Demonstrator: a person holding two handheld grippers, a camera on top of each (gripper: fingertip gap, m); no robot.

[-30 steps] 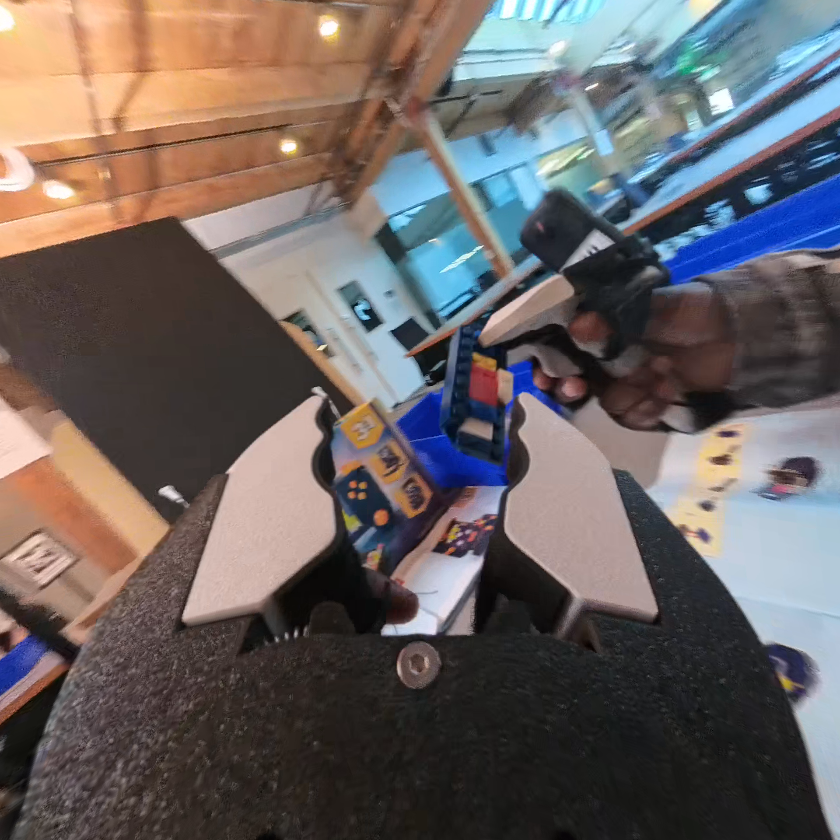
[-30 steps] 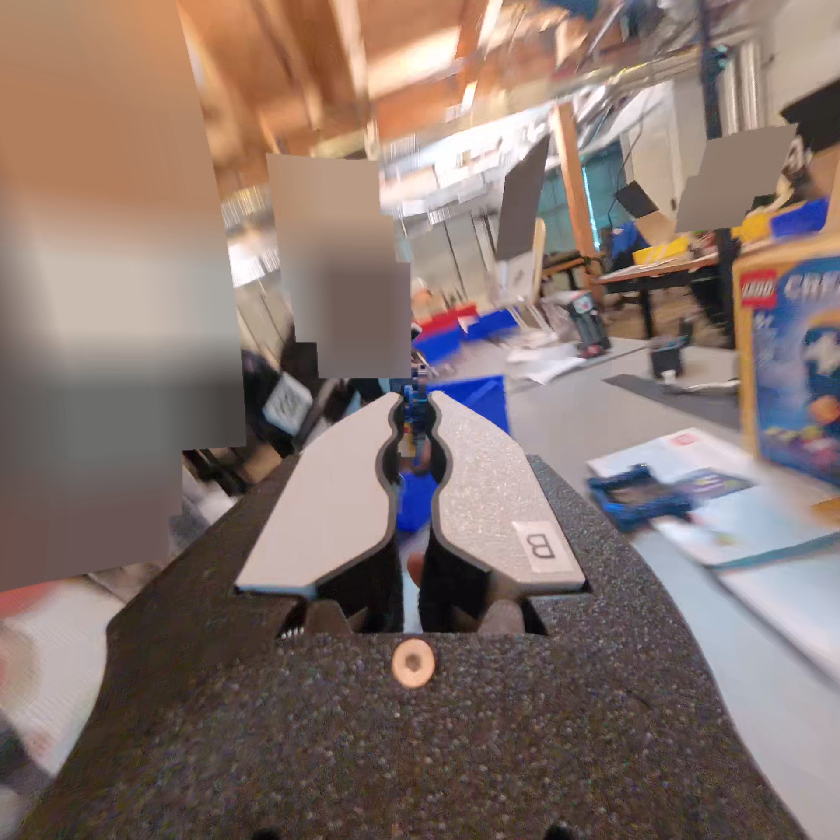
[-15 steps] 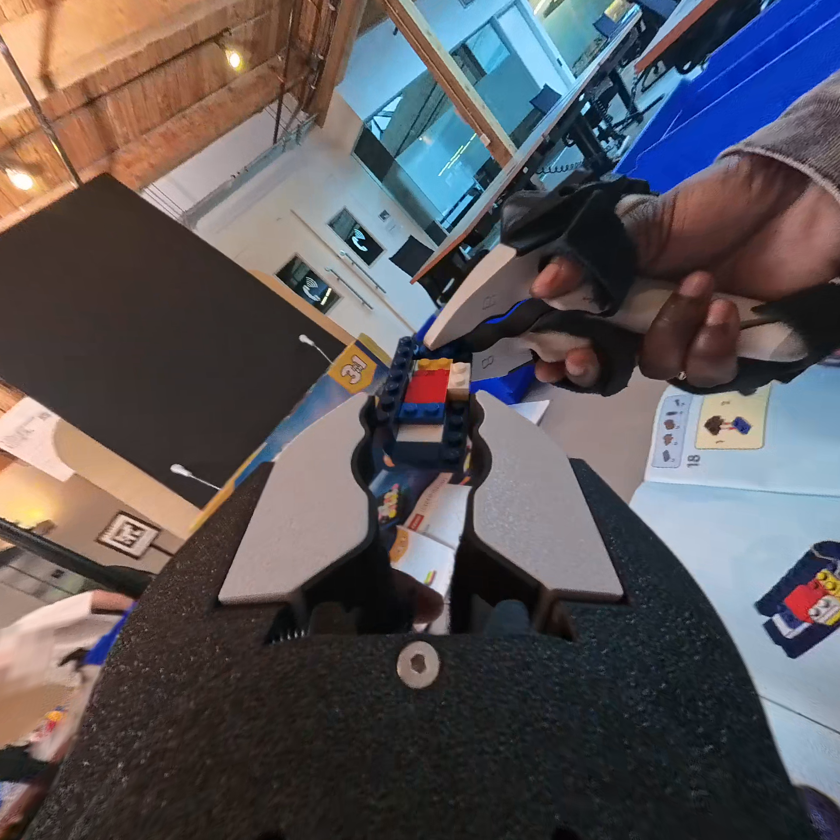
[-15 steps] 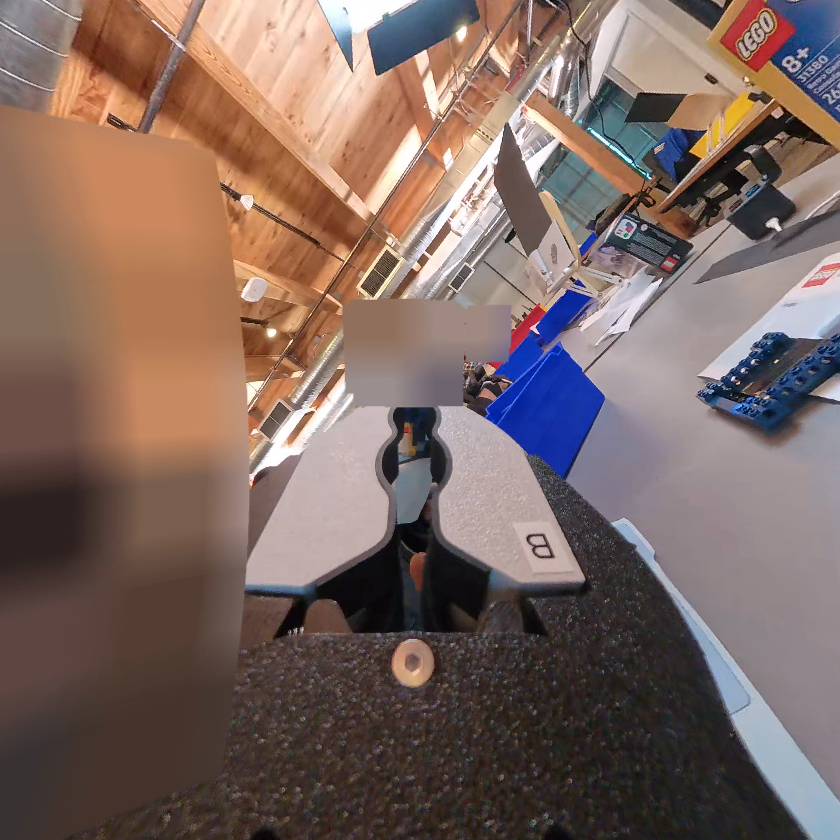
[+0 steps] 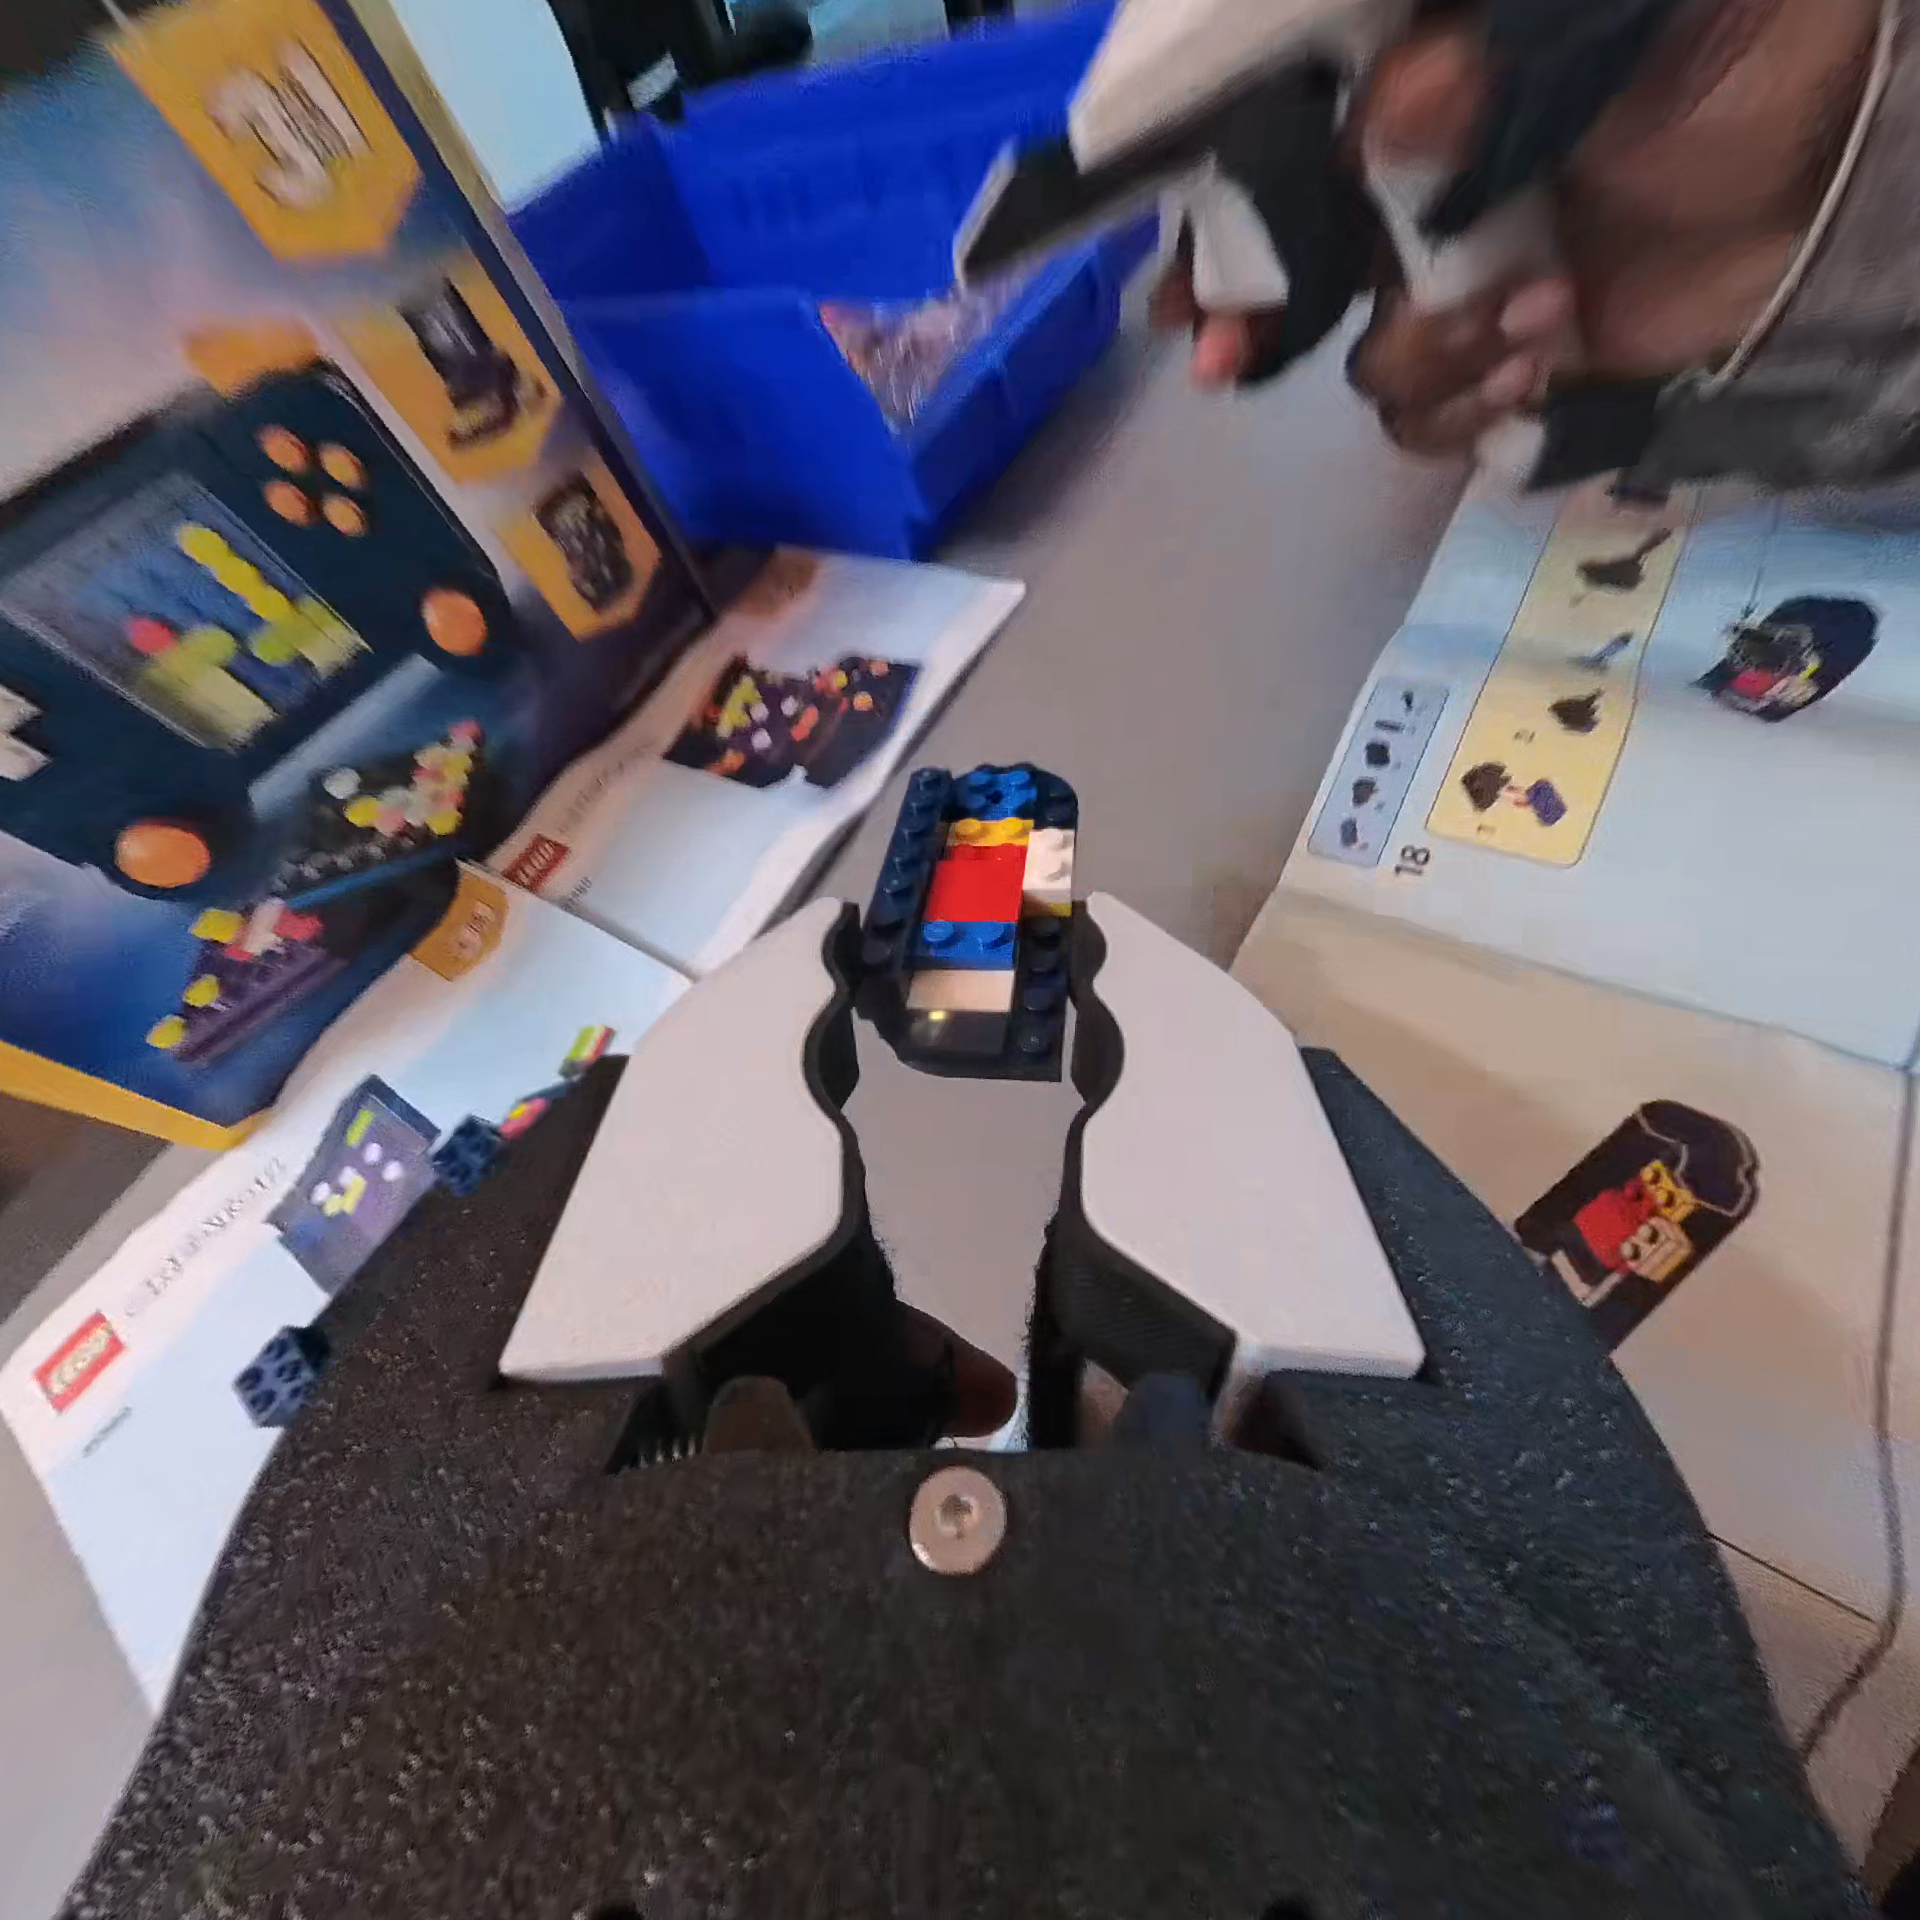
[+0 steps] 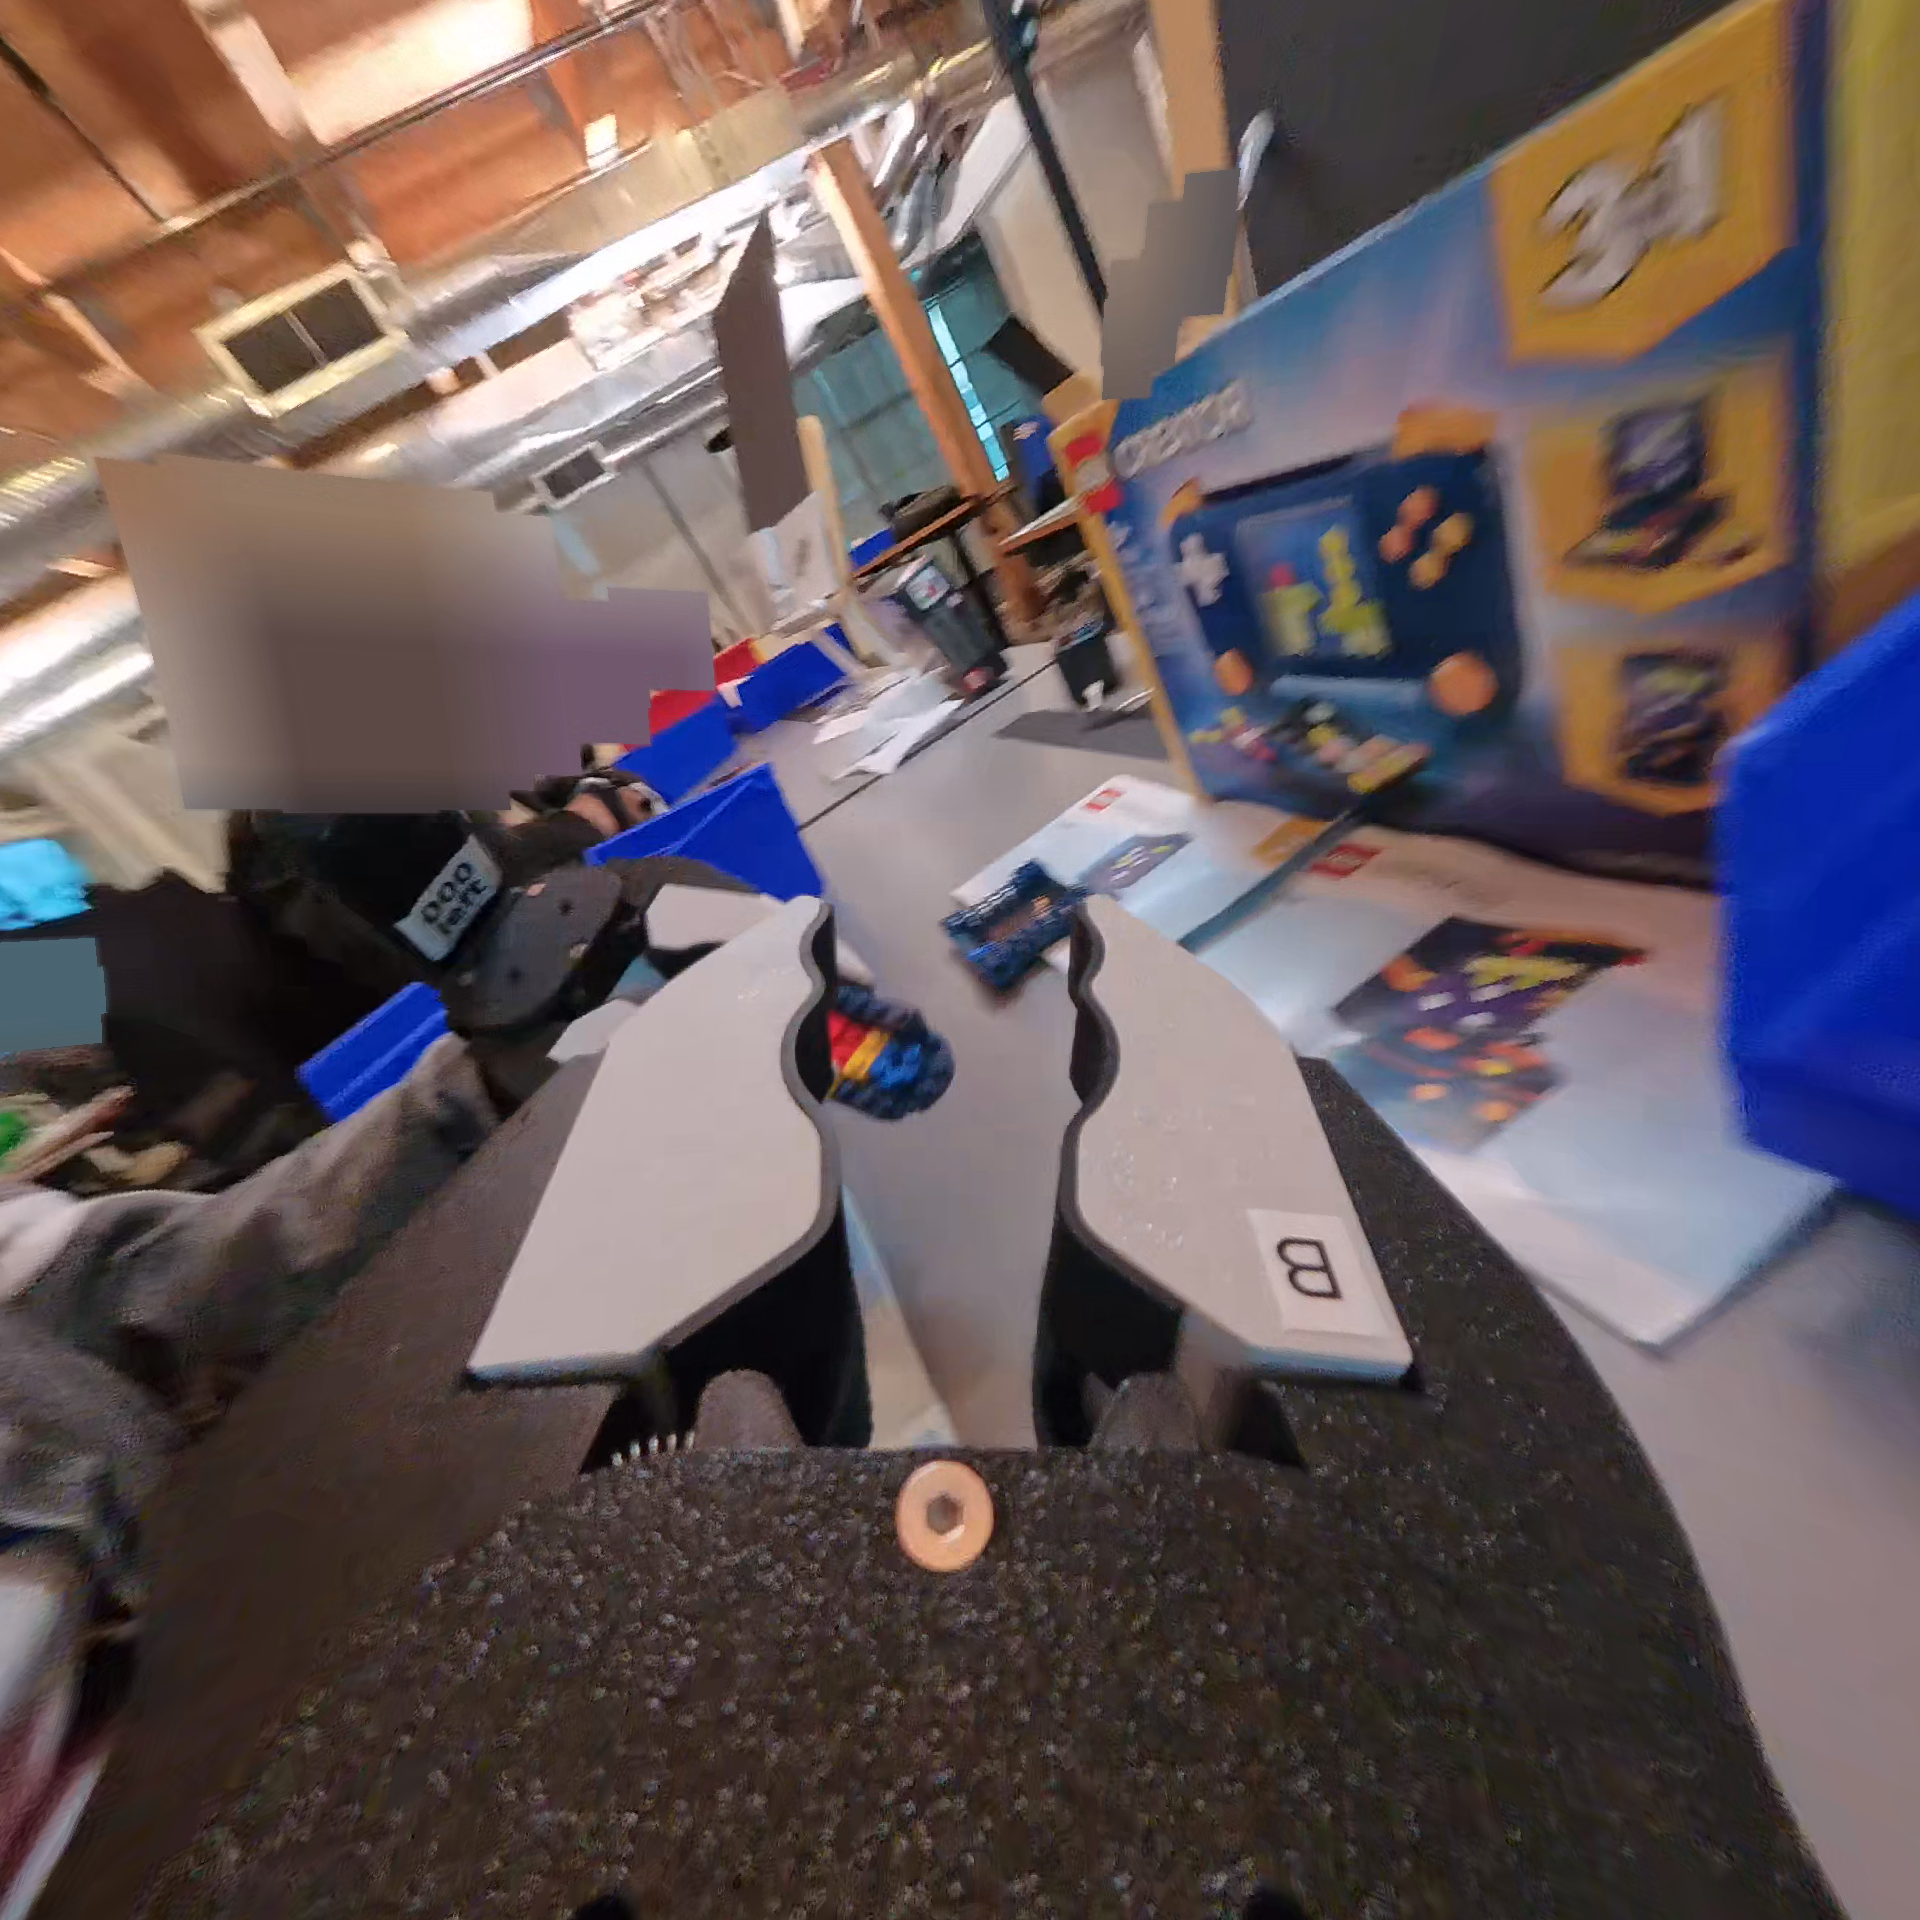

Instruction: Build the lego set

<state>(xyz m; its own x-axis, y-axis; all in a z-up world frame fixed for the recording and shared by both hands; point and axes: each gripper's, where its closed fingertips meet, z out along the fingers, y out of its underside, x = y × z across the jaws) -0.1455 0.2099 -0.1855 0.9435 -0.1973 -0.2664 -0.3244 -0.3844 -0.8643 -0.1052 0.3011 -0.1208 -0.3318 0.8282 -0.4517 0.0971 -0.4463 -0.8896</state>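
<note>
The left gripper (image 5: 961, 971) is clamping the near end of a dark blue brick model with red, yellow and white bricks (image 5: 977, 899), above the grey desk (image 5: 1174, 665). The right gripper (image 6: 948, 961) is standing partly open, holding nothing, near the model.

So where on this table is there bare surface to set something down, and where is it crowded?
Bare grey table runs between the white booklet and the open instruction pages, ahead of the brick model clamped in the left gripper. The open right gripper hangs over another bare strip. Crowded: the box, blue bin and loose bricks.
</note>
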